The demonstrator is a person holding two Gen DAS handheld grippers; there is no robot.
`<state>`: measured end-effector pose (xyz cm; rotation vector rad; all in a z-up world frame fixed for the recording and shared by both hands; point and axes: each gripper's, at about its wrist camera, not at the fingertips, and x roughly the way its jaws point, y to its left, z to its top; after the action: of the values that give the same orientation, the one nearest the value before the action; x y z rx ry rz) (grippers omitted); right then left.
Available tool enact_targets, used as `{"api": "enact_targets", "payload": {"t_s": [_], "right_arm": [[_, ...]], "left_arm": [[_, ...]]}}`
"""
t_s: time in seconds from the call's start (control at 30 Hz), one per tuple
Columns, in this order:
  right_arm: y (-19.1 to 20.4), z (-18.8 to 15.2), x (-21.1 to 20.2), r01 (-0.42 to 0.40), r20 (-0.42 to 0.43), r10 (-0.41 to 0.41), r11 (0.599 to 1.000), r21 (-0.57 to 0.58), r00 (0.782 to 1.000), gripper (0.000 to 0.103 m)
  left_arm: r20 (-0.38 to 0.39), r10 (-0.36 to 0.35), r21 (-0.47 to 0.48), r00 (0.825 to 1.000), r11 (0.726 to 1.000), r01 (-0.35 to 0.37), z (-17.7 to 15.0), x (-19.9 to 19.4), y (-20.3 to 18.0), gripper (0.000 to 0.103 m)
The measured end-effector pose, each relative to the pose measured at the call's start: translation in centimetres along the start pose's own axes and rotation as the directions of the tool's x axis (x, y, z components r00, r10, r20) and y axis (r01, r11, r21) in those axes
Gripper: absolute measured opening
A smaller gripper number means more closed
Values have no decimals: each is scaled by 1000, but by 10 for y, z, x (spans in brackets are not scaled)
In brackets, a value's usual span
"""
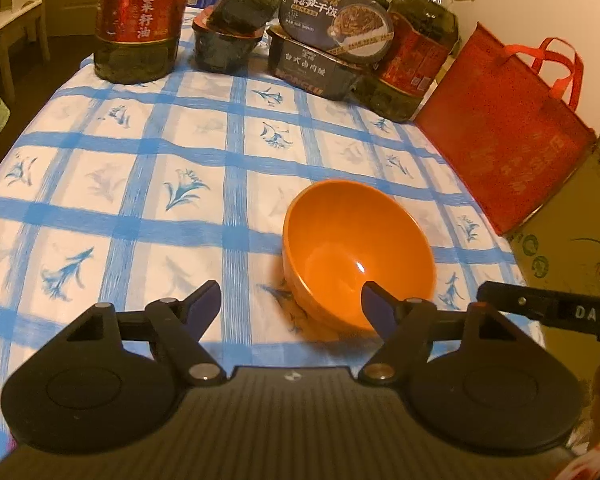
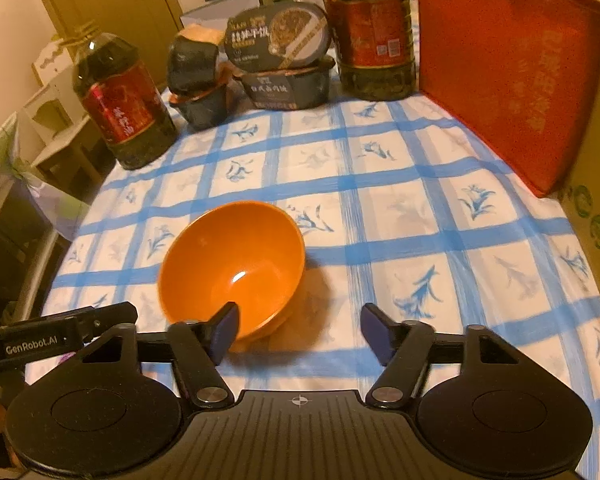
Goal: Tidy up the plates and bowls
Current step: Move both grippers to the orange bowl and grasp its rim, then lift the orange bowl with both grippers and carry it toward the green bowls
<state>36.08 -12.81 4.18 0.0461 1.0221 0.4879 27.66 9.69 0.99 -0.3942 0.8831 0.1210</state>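
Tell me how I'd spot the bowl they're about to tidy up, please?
Find the table under the blue-checked tablecloth, with oil bottles and boxed meals crowded along its far edge. Nearer the camera, alone on open cloth, sits the orange bowl. It is the only dish there, plain, empty and glossy inside.

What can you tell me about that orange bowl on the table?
The orange bowl is round, deep and glossy, plastic by the look, with a light glint inside. It is empty and stands upright on the blue-checked tablecloth, apart from the bottles and food boxes behind. Two open grippers hover near its front rim; whether either touches it cannot be told.
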Motion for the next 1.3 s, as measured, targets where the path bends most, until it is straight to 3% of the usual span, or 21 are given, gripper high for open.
{"api": "enact_targets", "payload": {"t_s": [0.17, 0.43, 0.93, 1.3], "right_arm": [[-6, 15, 36, -5, -54, 4, 1000, -12, 999, 47], [-15, 23, 75, -25, -124, 25, 1000, -4, 992, 40], [-11, 24, 96, -48, -153, 47, 999, -4, 987, 13], [-6, 22, 93, -24, -151, 22, 1000, -13, 988, 11]], "left_arm": [[-24, 2, 1, 1000, 1000, -2, 12, 28, -1, 67], [-71, -6, -14, 997, 1000, 5, 21, 61, 5, 48], [-77, 1, 46, 997, 999, 2, 20, 75, -3, 12], [-86, 1, 49, 996, 999, 3, 20, 71, -5, 11]]}}
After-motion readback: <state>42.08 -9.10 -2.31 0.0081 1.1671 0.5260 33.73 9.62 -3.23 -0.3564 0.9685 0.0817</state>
